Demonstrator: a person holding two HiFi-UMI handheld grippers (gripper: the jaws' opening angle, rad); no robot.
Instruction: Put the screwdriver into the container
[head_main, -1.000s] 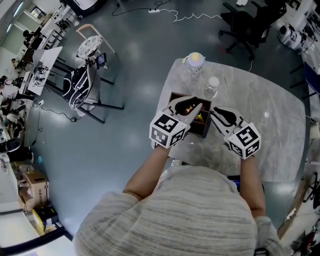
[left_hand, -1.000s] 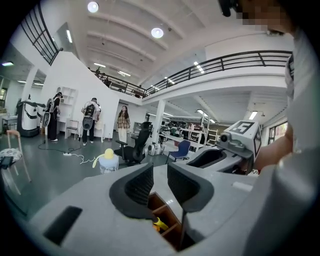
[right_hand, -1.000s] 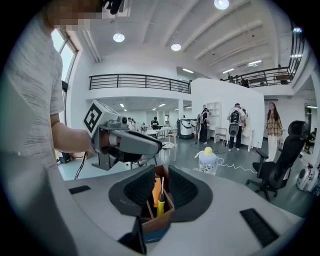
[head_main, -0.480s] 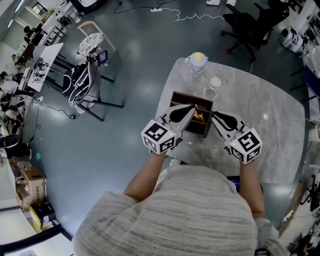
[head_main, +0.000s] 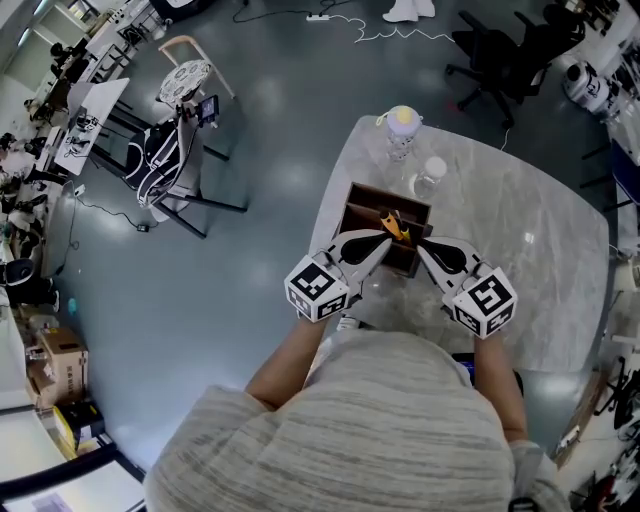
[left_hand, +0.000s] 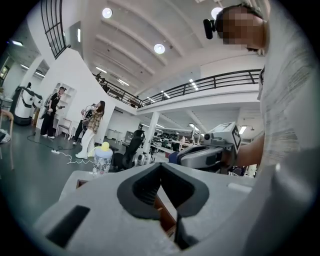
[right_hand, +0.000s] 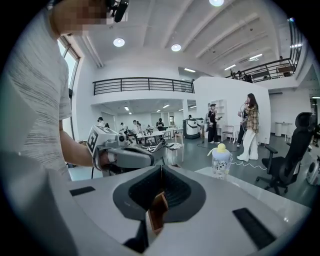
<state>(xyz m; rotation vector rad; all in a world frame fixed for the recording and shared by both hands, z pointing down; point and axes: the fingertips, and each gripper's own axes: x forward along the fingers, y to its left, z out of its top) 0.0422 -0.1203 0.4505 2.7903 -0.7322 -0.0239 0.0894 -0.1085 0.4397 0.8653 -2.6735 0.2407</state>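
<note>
Screwdriver (head_main: 392, 224) sits inside the container (head_main: 385, 194), and with left gripper (head_main: 385, 238) and right gripper (head_main: 421, 246) both at the container's near wall, fingers pinched shut on nothing, I'd guess a sloppy pull-back could clip and tip it.

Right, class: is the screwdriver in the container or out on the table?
In. The head view shows the orange-handled screwdriver lying inside the brown container, not on the table.
</note>
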